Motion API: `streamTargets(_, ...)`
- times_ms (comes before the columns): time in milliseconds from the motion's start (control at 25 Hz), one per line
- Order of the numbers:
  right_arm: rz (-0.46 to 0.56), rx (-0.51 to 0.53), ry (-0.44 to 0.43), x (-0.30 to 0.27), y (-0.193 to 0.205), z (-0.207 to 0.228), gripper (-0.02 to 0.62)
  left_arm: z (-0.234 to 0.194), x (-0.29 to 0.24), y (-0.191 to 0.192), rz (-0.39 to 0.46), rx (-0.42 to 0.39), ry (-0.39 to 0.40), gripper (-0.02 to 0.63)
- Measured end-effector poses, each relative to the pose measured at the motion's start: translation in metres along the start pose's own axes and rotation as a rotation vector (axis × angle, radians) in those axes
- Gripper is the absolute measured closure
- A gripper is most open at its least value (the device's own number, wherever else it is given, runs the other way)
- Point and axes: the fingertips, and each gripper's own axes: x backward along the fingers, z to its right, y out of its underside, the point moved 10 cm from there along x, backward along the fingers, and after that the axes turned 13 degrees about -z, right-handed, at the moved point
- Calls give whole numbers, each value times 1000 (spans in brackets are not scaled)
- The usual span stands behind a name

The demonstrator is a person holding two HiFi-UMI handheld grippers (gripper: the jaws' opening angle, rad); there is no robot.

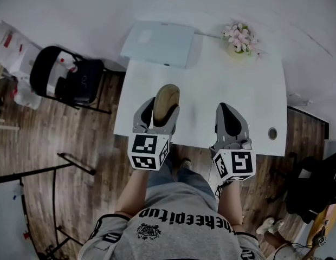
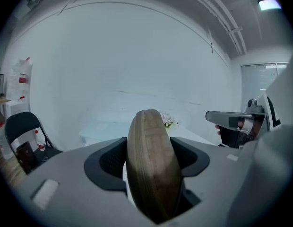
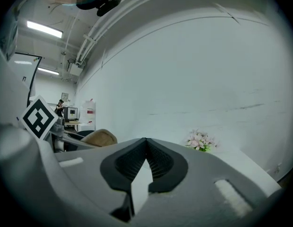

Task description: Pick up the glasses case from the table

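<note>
L gripper (image 1: 159,111) has the glasses case (image 1: 167,97) clamped between its pads. The L gripper view shows the rounded brown case (image 2: 152,167) standing on edge, filling the gap, w/ a dark pad pressed on each broad side and the far end poking out past the tips. It sits over the near-left part of the white table (image 1: 211,85) and looks clear of the top, so the pick seems mostly done and the lift is the step in hand. R gripper (image 1: 226,112) hangs just to the right, well apart from the case, claw closed to a narrow slit w/ nothing in it (image 3: 145,149). To do the lift well: go straight up, no wrist twist, squeeze even. The shell is smooth and curved, so I'd guess it can squirt out fwd if the pads ride toward its thin edge. Best w/ the case seated deep and the R gripper off to the side. The flowers (image 1: 241,39) at the far-right corner are no obstacle.
</note>
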Motion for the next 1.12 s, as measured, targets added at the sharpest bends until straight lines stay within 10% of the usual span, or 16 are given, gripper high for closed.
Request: streamTargets(1120, 71, 54, -81, 23, -16, 13, 592, 29, 47, -19, 230, 7, -110, 302)
